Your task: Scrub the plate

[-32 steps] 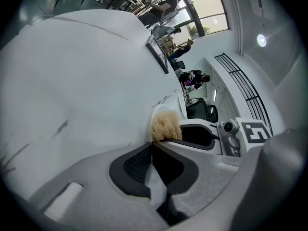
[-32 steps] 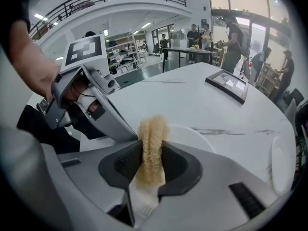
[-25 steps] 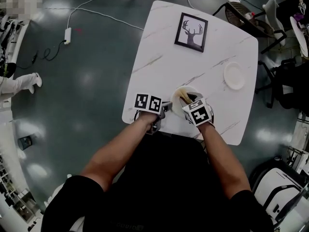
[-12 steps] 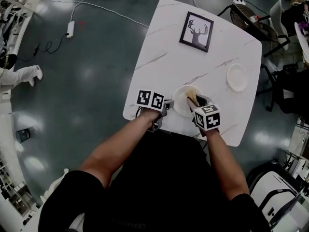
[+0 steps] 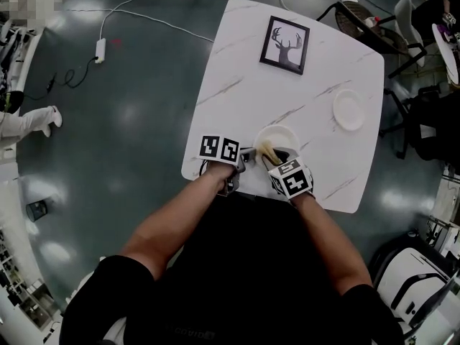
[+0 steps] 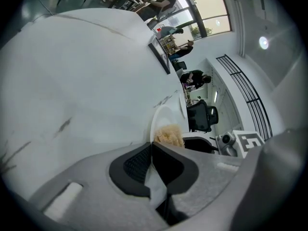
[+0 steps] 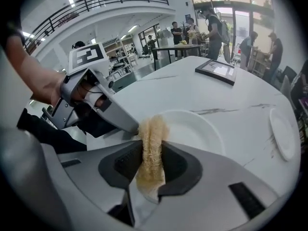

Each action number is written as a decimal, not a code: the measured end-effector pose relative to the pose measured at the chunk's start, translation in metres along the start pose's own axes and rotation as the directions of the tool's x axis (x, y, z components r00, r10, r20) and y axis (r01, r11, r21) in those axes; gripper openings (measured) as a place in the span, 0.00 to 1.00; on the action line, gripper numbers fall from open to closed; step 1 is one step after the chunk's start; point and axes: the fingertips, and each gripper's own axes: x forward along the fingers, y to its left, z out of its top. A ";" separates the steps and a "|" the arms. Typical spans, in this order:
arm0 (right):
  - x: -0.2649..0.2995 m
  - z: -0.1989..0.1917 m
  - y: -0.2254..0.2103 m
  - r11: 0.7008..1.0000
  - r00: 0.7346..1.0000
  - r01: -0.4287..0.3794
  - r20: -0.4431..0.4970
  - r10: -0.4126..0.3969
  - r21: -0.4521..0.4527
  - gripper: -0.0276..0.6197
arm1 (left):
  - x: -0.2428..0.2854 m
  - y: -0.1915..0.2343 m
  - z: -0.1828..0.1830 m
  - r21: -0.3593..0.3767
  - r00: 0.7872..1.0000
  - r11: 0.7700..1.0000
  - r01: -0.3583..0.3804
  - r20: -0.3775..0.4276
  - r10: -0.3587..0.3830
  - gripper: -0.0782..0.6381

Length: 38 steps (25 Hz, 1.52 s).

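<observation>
Your left gripper (image 6: 152, 146) has its jaws pressed together, and their tips touch the near left rim of the plate (image 7: 192, 129). I cannot tell if the rim is nipped between them. Your right gripper (image 7: 152, 150) has its jaws squeezed on a tan loofah sponge (image 7: 153, 126), which sticks out past the tips and rests on the left part of the plate. Both your bare arms reach forward from your body and over the near edge of the white table (image 5: 251, 85). The right gripper tips down steeply. The left one lies flatter. The two grippers are very close, and the sponge is just beside the left gripper's tips. The plate sits near the table's near edge, so there is little room on your side. Past the plate the table top is bare up to the deer picture (image 5: 284, 45) at the far end. A small plate (image 5: 348, 111) lies well apart near the right edge. Half a second ago the sponge was on the right part of the plate. Now it has slid across to the left. The left gripper has stayed where it was.
</observation>
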 end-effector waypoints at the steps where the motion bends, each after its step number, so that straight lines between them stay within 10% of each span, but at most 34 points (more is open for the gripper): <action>1: -0.001 -0.001 -0.004 1.000 1.000 0.011 0.000 -0.011 0.012 0.23 | 0.000 0.000 0.000 -0.001 1.000 1.000 0.000 0.002 0.000 0.13; 14: -0.032 -0.019 -0.074 0.965 0.988 0.137 0.033 -0.148 0.223 0.23 | 0.000 0.000 0.000 -0.006 1.000 1.000 -0.007 0.010 0.007 0.13; 38: -0.015 -0.026 0.016 0.999 0.999 -0.017 -0.028 0.016 -0.037 0.23 | -0.001 -0.001 0.001 -0.003 1.000 1.000 -0.023 0.018 0.023 0.13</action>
